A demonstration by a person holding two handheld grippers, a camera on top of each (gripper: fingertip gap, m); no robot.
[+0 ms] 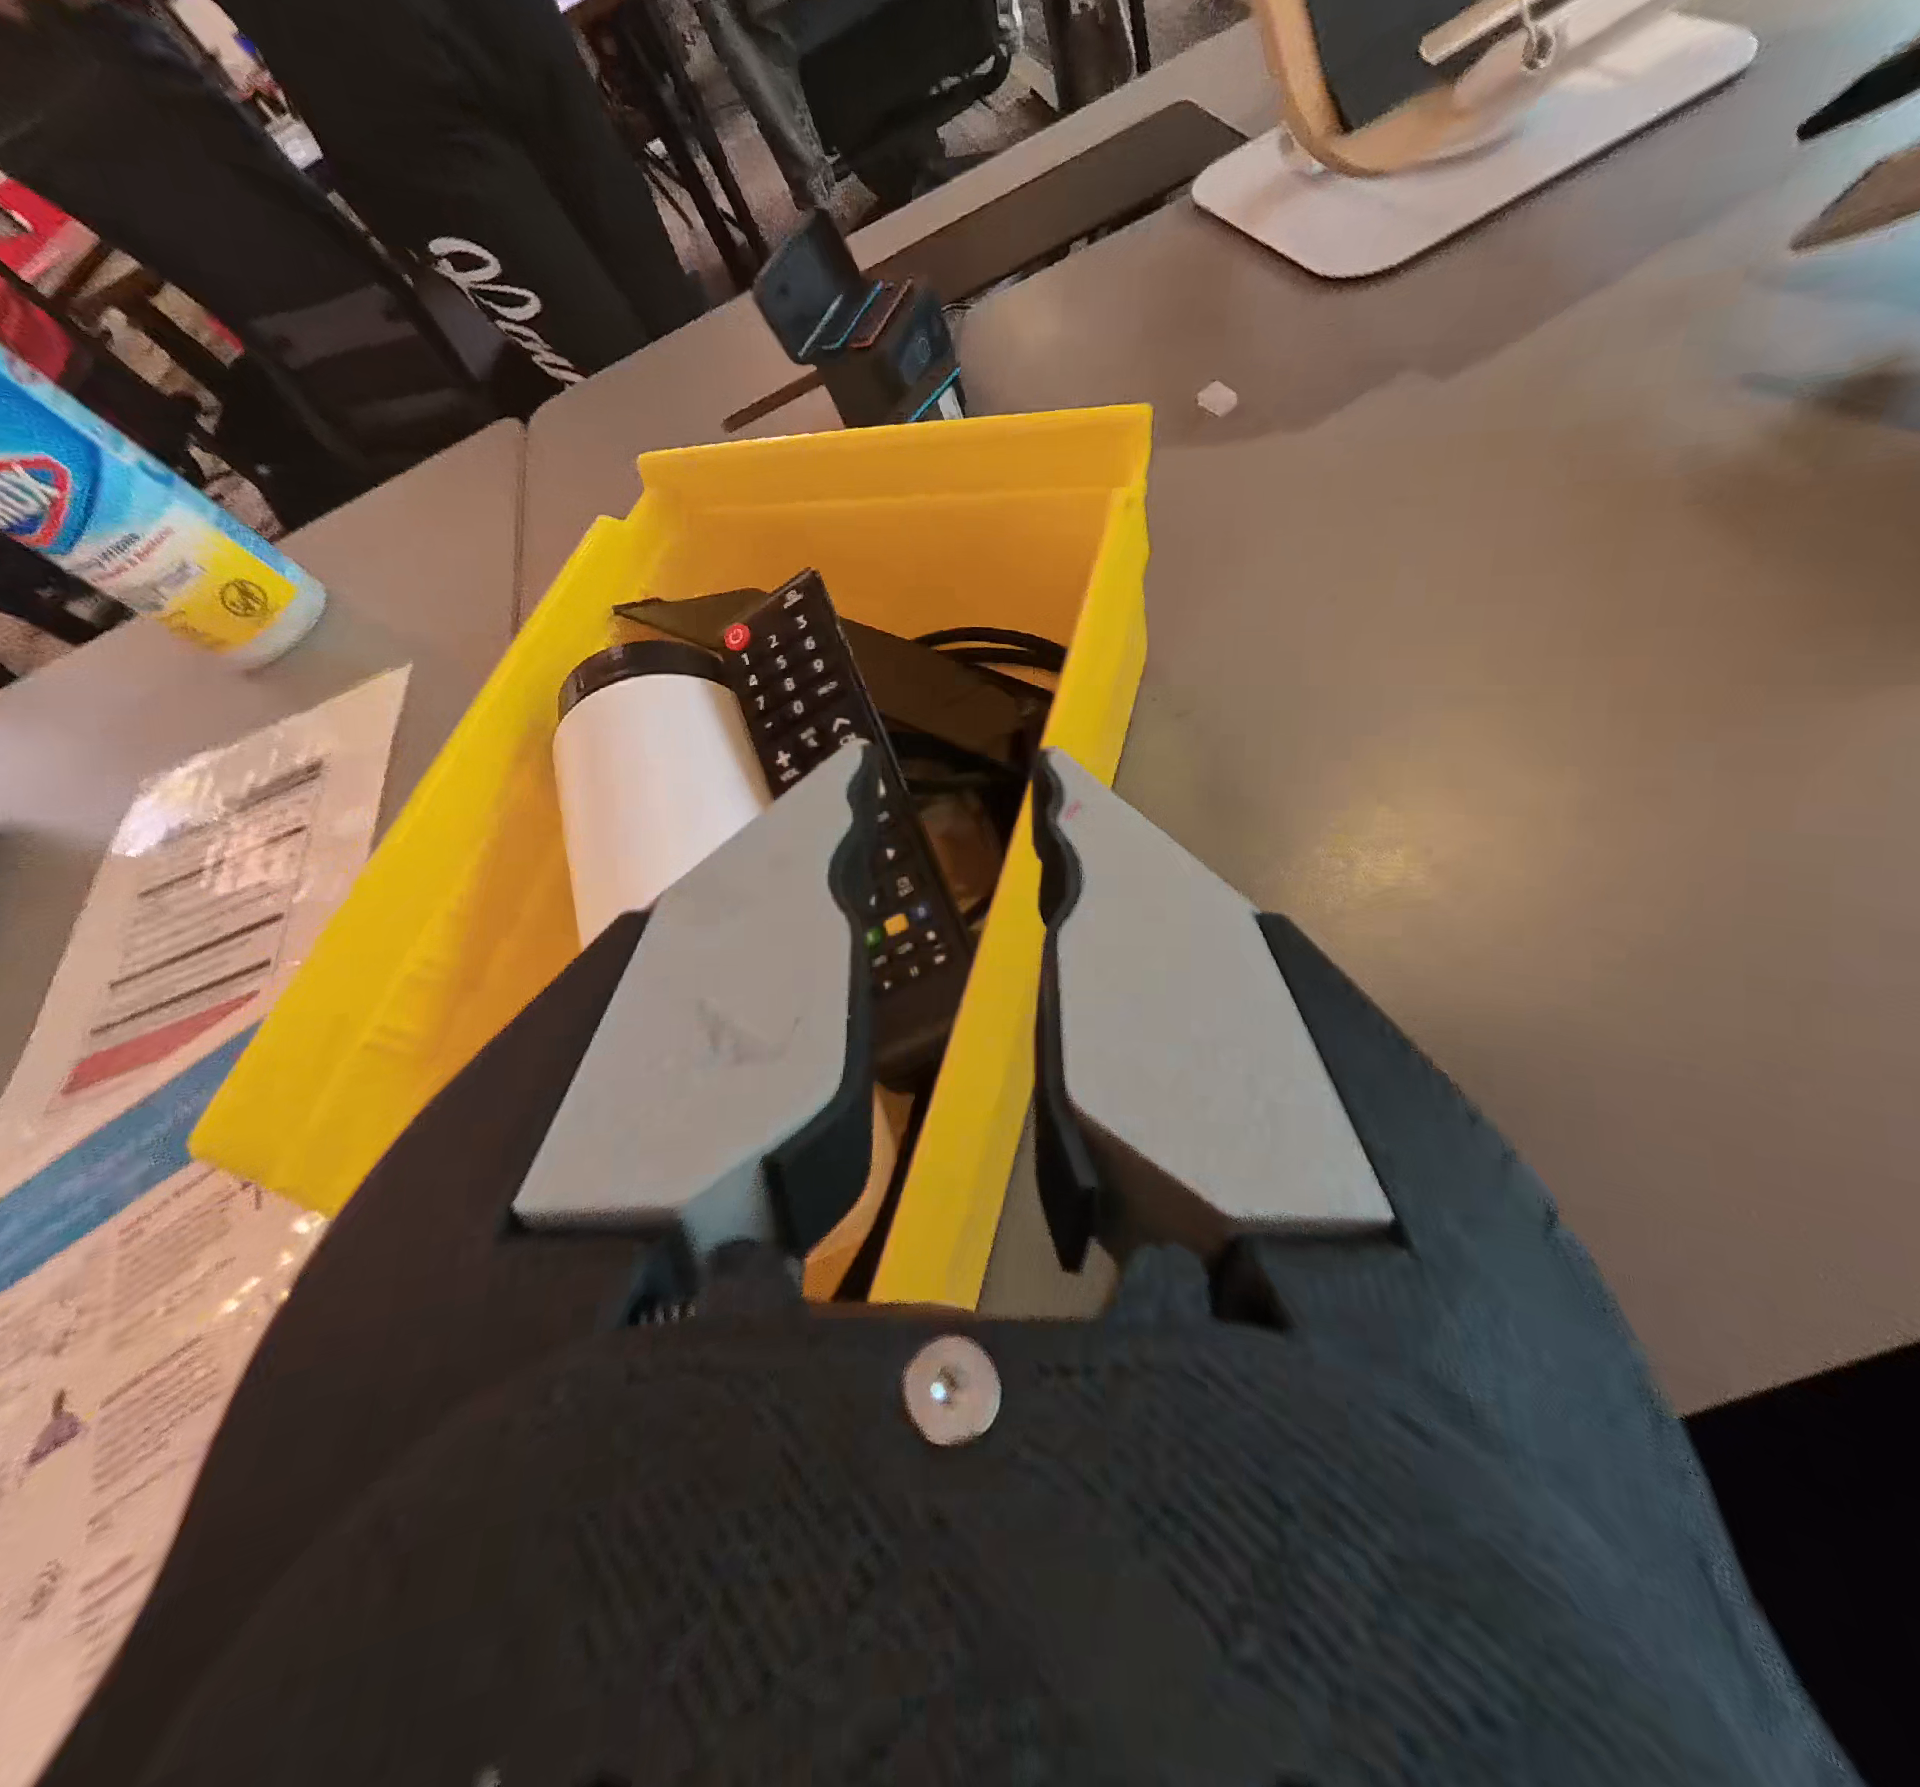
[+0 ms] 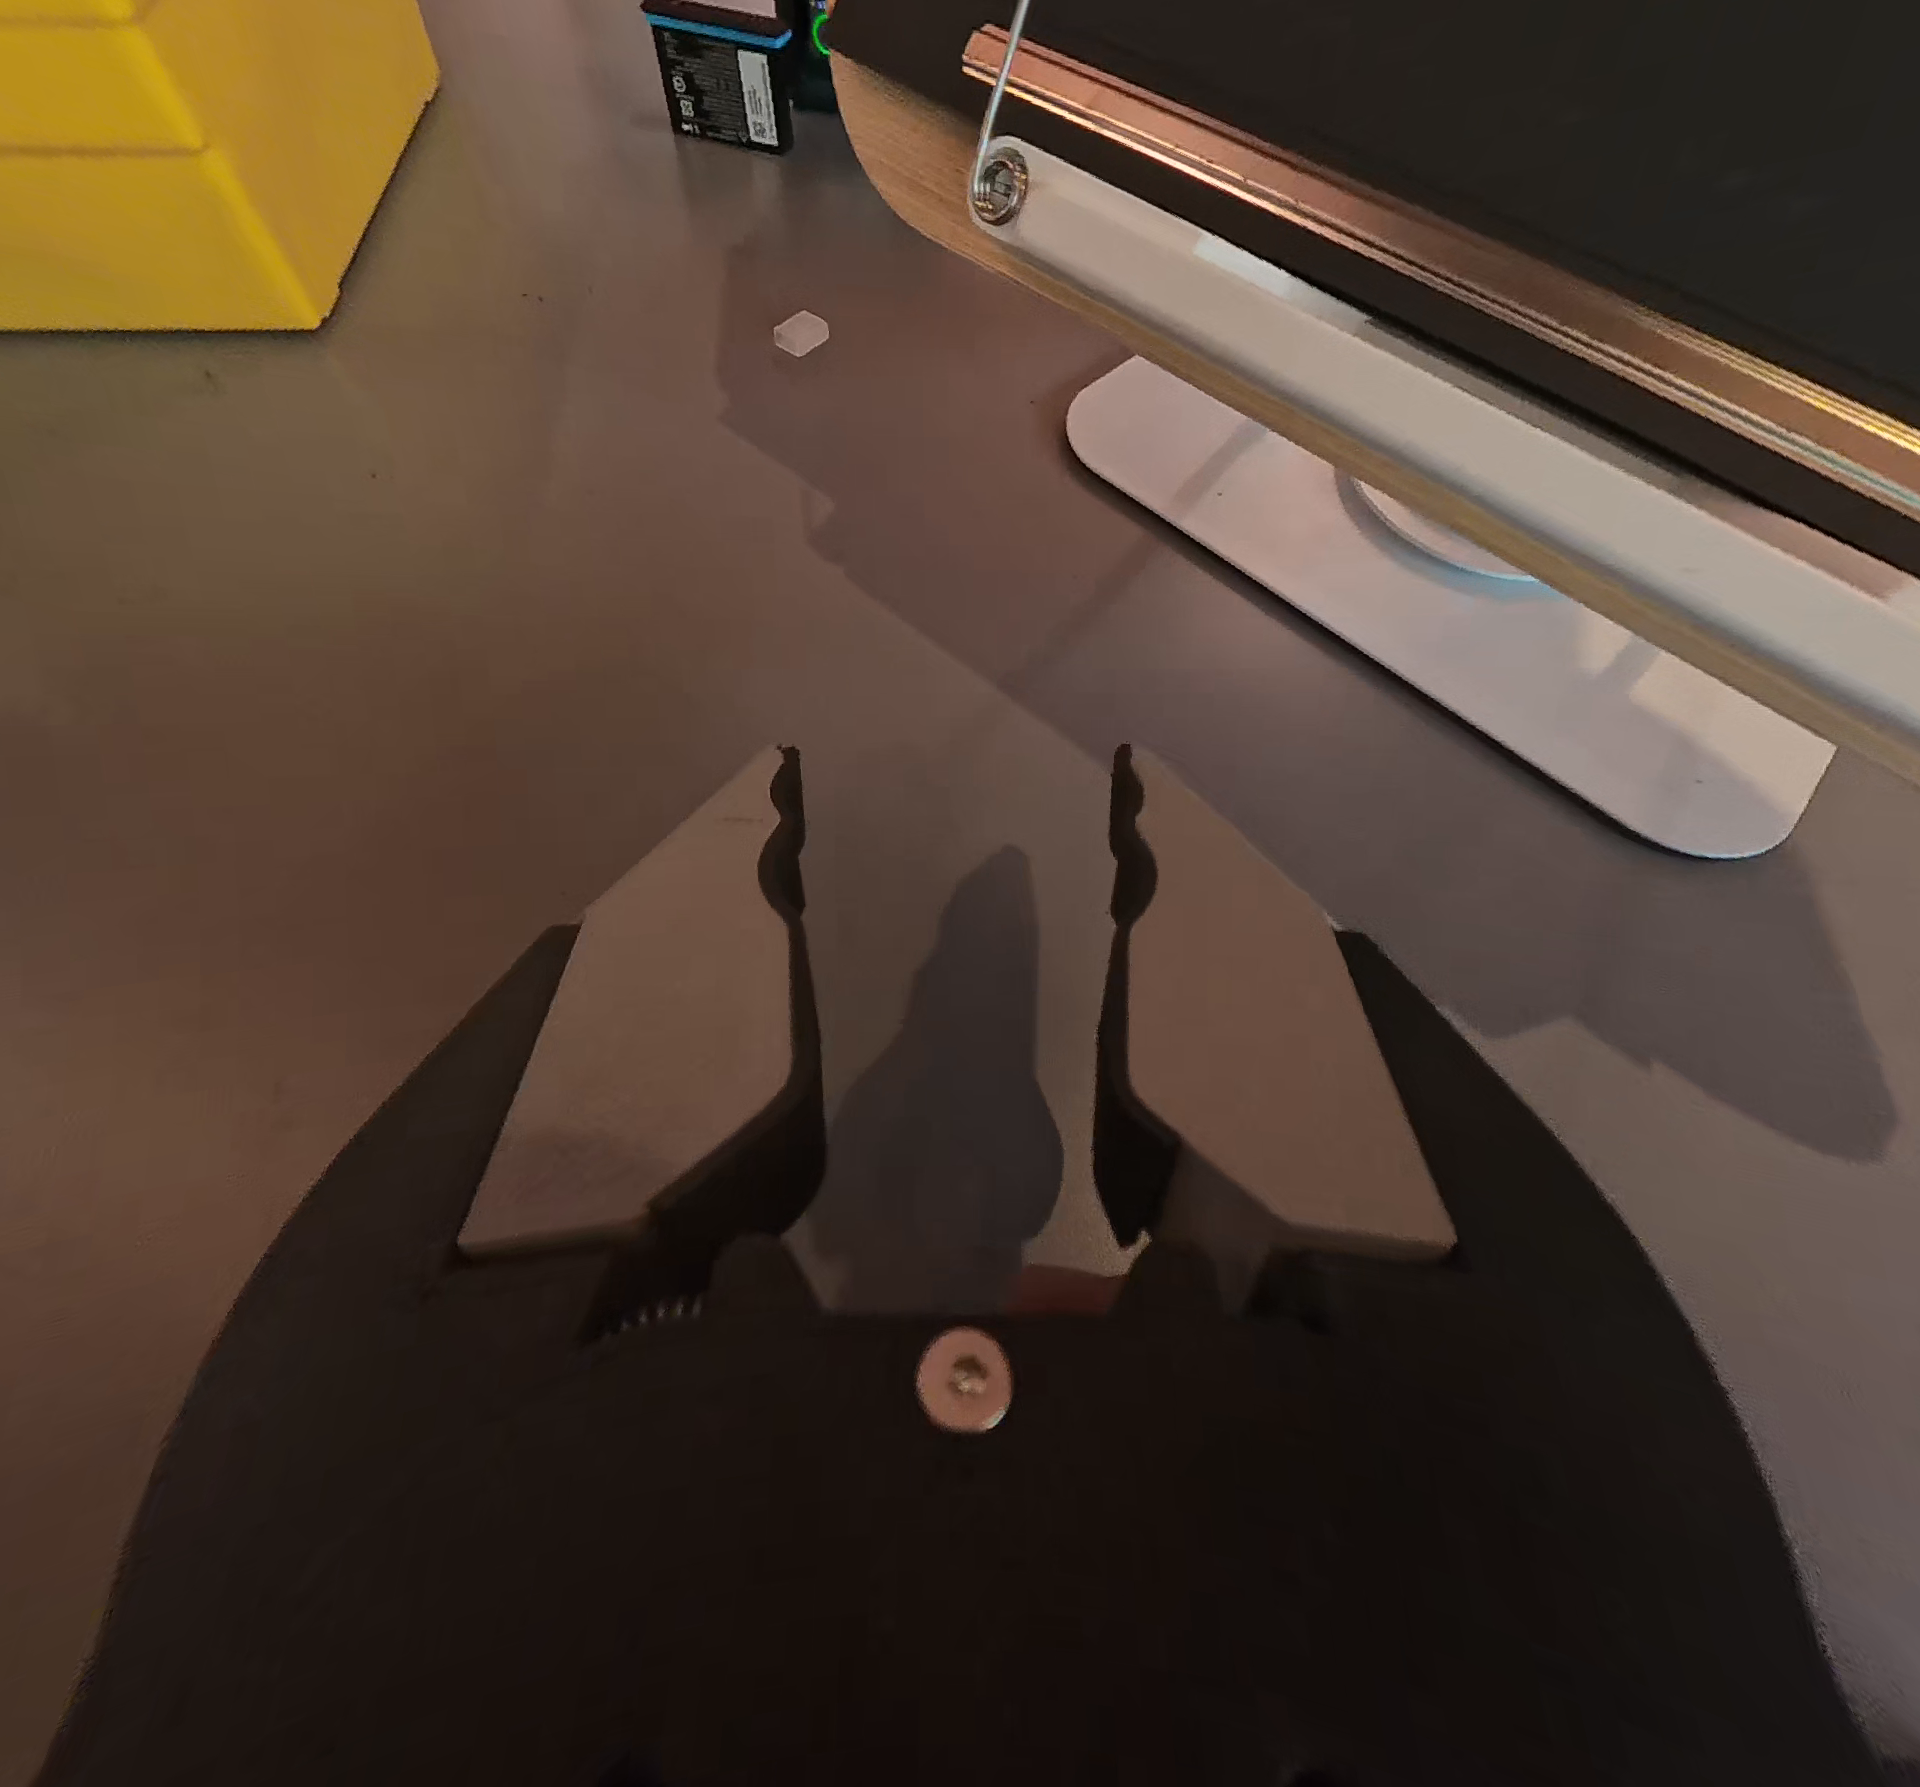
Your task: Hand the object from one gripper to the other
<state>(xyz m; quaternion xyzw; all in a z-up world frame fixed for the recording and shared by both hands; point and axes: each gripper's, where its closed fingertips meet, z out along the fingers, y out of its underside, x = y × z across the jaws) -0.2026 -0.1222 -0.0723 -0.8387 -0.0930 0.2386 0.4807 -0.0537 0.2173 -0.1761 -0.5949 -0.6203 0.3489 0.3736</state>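
A yellow bin (image 1: pixel 436 906) stands on the grey table and holds a black remote control (image 1: pixel 800 677), a white cylinder with a black cap (image 1: pixel 655 802) and dark cables. My left gripper (image 1: pixel 951 771) is over the bin's near right side. Its left finger is inside, over the remote's lower half. Its right finger is outside the bin's right wall. The jaws stand partly apart and I cannot see them clamp anything. My right gripper (image 2: pixel 956 761) is open and empty, low over bare table to the right of the bin (image 2: pixel 208 127).
A monitor on a white stand (image 2: pixel 1455 615) is at the right, also in the left wrist view (image 1: pixel 1455 127). A black battery (image 2: pixel 722 80) and a small white cube (image 2: pixel 801 331) lie behind. A wipes canister (image 1: pixel 135 532) and printed sheets (image 1: pixel 156 1010) are left of the bin. A person stands behind. The grippers' ends are close to 40 cm from one another.
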